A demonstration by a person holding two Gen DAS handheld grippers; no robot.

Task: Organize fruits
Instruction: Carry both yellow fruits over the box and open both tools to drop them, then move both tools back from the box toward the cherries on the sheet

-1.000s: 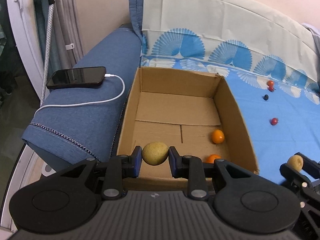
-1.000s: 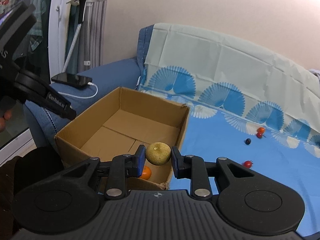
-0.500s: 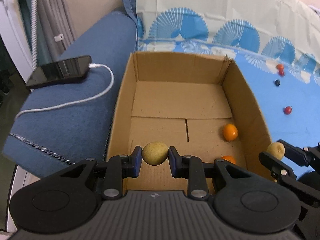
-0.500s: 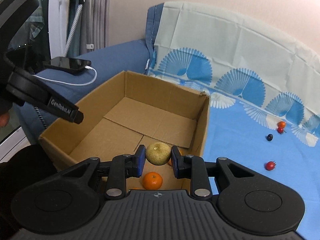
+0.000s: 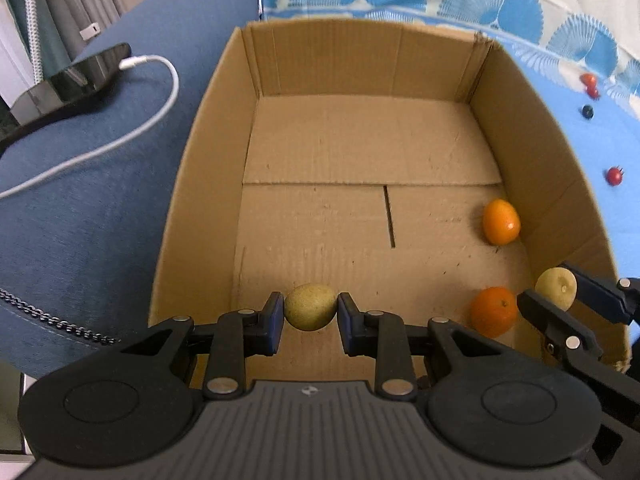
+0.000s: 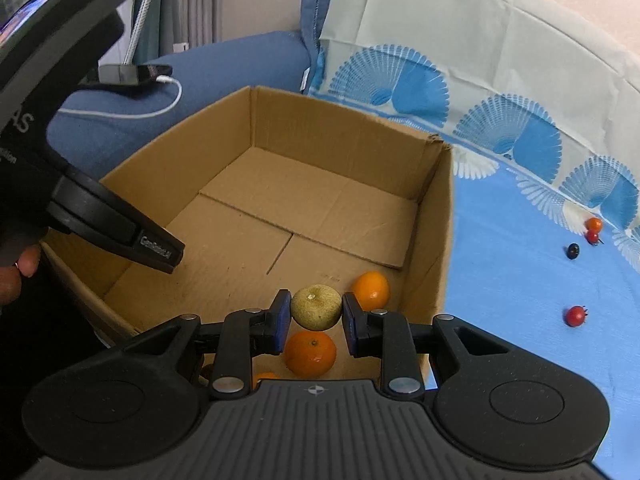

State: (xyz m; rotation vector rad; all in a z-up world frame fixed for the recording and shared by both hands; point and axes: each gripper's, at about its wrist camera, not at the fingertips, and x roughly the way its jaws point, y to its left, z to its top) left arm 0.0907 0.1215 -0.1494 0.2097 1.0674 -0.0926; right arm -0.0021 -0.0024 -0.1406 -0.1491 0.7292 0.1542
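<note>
STEP: lowering fruit into cardboard box [image 5: 532, 148] | left hand-held gripper [image 5: 310, 313] pinching yellow-green fruit [image 5: 310, 306] above near edge | right hand-held gripper [image 6: 313, 315] pinching greenish citrus [image 6: 316, 306] over oranges [image 6: 310, 353], near right corner | ADVICE: sink close to box floor, release onto bare cardboard

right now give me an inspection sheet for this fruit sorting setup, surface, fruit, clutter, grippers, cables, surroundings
surface: blue fan-print sheet over a sofa, open cardboard box standing on it
job's things: two oranges in the box, one by its right wall, one nearer; a sliver of a third orange thing shows in the right wrist view; three small red fruits and one dark fruit loose on the sheet
clutter: phone on the sofa arm
grippers: left gripper shut on a yellow-green fruit over the box; right gripper shut on a second yellow-green fruit above the oranges
cables: white charging cable plugged into the phone
surroundings: curtain, plain wall
</note>
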